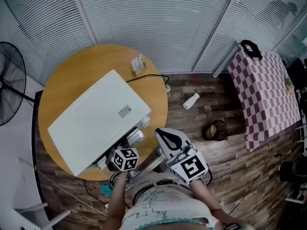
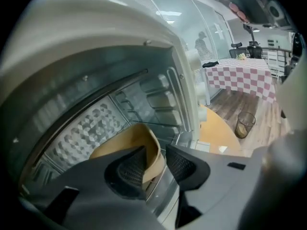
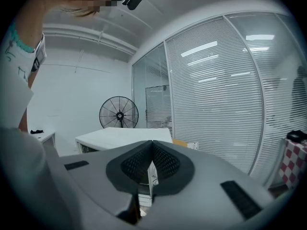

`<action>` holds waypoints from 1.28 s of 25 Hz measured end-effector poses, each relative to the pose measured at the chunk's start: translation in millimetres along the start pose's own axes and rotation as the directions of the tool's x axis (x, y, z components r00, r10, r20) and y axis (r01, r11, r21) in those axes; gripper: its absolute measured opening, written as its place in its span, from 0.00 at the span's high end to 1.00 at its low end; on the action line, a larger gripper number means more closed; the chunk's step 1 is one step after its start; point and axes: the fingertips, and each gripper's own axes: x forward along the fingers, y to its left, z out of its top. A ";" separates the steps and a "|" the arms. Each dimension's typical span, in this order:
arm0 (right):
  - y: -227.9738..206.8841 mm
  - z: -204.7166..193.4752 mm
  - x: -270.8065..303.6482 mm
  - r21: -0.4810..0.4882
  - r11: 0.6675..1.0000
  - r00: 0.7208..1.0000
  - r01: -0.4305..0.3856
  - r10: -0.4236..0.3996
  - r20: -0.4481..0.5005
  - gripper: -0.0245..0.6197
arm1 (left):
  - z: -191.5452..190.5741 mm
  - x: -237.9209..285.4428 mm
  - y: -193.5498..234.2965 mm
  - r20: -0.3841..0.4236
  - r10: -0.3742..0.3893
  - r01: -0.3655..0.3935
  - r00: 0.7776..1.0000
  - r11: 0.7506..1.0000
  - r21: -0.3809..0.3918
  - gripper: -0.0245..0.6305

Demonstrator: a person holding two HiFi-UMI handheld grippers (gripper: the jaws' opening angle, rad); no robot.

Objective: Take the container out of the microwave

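The left gripper (image 2: pixel 154 163) reaches into the open microwave (image 2: pixel 91 56) on the table (image 1: pixel 62 80). Its 2 fingers are released and spread, with the tan container's (image 2: pixel 122 145) rim between them, probably to pinch it. The right gripper (image 3: pixel 152 158), fingers clenched on nothing, hangs apart from the microwave.

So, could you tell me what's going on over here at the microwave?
A person with a gripper in each hand is working at the white microwave on the round wooden table. The left gripper reaches into the open cavity, its jaws apart with the wall of the tan container between them, not yet gripped. The right gripper is held off to the side, jaws together and empty.
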 end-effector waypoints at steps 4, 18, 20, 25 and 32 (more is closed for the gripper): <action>-4.1 0.1 -2.4 0.003 1.000 1.000 0.006 -0.006 0.000 0.97 | -0.6 0.6 -0.5 -0.011 0.000 0.000 1.000 1.000 0.018 0.81; -8.0 0.3 -1.9 0.015 1.000 1.000 -0.010 0.010 0.016 0.97 | -2.3 -4.4 -7.7 -0.045 -0.049 0.047 0.998 0.998 -0.039 0.90; -7.4 0.3 -0.7 0.015 1.000 1.000 -0.018 0.017 0.018 0.97 | -3.3 -5.4 -6.5 -0.049 -0.047 0.045 0.998 0.998 -0.054 0.90; -6.5 1.0 0.4 0.014 0.999 0.999 -0.039 0.039 0.025 0.97 | -4.0 -9.3 -5.4 -0.056 -0.038 0.034 0.998 0.997 -0.071 0.90; -4.4 0.9 -0.7 0.014 0.997 0.997 -0.070 0.069 0.028 0.97 | -3.2 -17.3 -9.8 -0.063 -0.035 0.027 0.997 0.993 -0.116 0.90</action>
